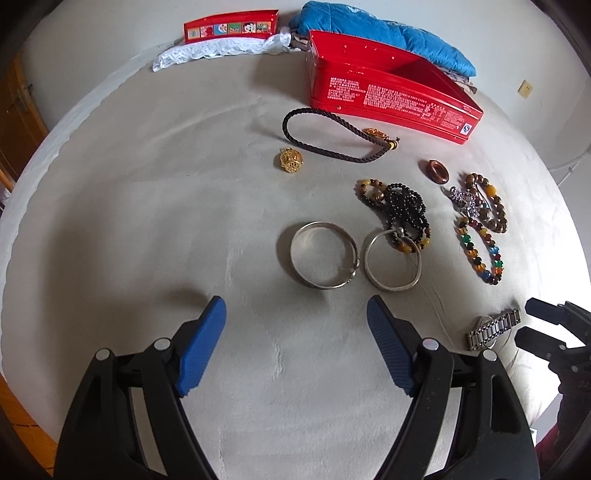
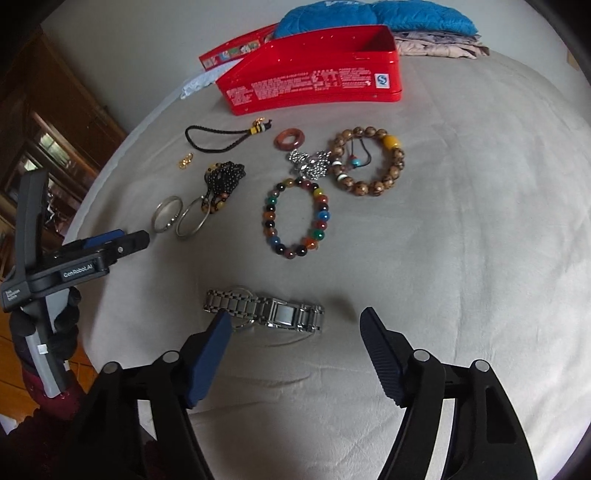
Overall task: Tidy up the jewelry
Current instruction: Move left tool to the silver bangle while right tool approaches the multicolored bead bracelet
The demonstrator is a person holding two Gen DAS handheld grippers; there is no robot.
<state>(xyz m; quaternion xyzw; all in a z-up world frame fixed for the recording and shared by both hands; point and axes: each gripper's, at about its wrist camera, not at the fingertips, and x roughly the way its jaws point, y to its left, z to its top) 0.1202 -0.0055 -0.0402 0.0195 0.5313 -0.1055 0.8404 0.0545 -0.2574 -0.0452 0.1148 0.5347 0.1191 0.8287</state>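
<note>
An open red tin [image 1: 388, 88] [image 2: 314, 85] stands at the back of the bed. Jewelry lies in front of it: two silver bangles [image 1: 323, 254] [image 2: 168, 214], black beads [image 1: 404, 206], a black cord [image 1: 332, 136], a gold charm [image 1: 289, 161], a brown ring [image 1: 437, 171] [image 2: 290, 138], a wooden bead bracelet [image 2: 369, 162], a multicolour bead bracelet [image 2: 295, 218] and a steel watch [image 2: 266, 312] [image 1: 493, 328]. My left gripper [image 1: 295, 314] is open, just short of the bangles. My right gripper [image 2: 295, 321] is open, with the watch between its fingertips.
The red tin's lid [image 1: 231, 26] leans at the back left beside white lace [image 1: 218, 50]. A folded blue quilt [image 1: 380, 33] [image 2: 373, 14] lies behind the tin. The beige bed cover [image 2: 461, 240] spreads to the right. A wooden cabinet [image 2: 48, 140] stands left.
</note>
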